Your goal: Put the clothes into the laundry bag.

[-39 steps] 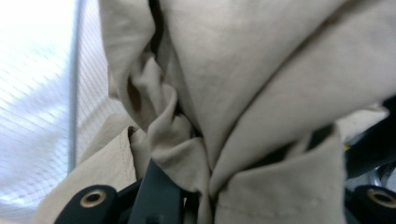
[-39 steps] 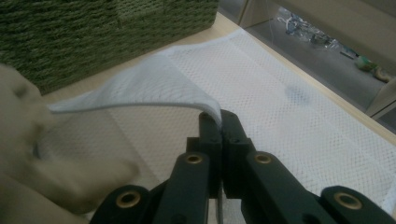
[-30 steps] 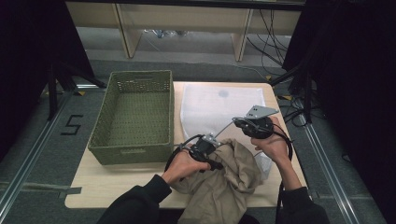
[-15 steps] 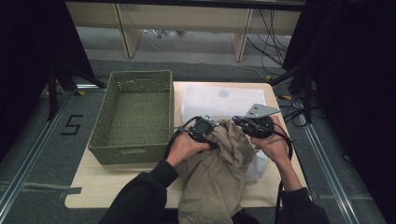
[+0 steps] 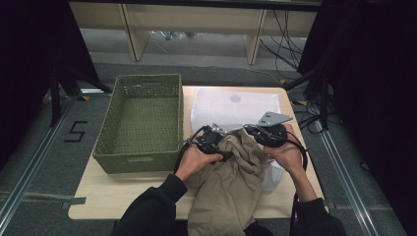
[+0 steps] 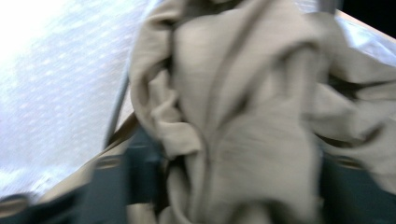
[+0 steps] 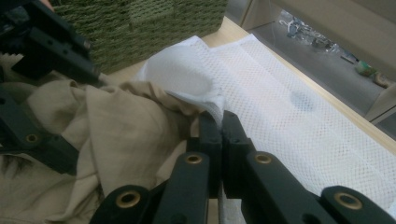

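Right tool pinches white mesh bag edge; left tool grips beige garment

Beige garment, white mesh bag, green basket

One mark to read: a "5" on the floor.
From where I stand, a dark figure "5" sits on the grey floor left of the table, just beside the metal rail that runs along there. Nothing else carries writing I can make out; the basket, the white mesh and the beige cloth show no label, brand or tag, and the packets on the far floor are too small to read.
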Demonstrator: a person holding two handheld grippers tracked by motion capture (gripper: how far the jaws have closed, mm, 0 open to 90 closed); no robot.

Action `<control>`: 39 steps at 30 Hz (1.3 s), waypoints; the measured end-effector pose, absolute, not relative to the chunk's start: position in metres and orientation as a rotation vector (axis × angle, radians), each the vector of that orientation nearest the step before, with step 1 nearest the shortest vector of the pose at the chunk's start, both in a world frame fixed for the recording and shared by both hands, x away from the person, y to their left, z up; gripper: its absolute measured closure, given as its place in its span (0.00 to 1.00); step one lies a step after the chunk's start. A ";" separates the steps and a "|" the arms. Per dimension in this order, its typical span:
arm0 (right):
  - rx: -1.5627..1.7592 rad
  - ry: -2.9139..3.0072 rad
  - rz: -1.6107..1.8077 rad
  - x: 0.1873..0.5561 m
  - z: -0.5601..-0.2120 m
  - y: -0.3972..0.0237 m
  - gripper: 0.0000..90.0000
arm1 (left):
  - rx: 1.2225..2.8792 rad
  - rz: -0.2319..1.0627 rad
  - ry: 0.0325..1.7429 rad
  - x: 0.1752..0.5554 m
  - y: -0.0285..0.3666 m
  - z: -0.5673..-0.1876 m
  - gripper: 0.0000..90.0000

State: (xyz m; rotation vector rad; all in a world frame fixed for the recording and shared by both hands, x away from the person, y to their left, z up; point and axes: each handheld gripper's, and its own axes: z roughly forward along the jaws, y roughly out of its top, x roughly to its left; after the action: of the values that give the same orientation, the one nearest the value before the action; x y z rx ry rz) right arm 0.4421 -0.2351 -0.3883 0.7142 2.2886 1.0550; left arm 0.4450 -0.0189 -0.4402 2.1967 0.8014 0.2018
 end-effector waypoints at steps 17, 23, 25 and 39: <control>0.710 2.291 1.041 0.439 -0.390 -0.233 1.00 | 2.145 0.264 0.995 0.462 -0.030 -0.439 0.43; 0.732 2.296 1.041 0.441 -0.394 -0.241 1.00 | 2.214 0.362 0.901 0.424 0.004 -0.412 0.27; 0.726 2.296 1.035 0.440 -0.393 -0.240 1.00 | 2.274 0.376 0.874 0.424 0.009 -0.416 0.24; 0.685 2.322 1.038 0.436 -0.395 -0.226 1.00 | 2.200 0.383 0.838 0.446 -0.011 -0.442 0.86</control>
State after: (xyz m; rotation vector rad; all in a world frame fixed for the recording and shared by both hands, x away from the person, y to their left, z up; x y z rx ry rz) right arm 0.4359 -0.2257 -0.3949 0.6850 2.3218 1.0384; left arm 0.4456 -0.0114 -0.4420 2.2002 0.8380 0.3830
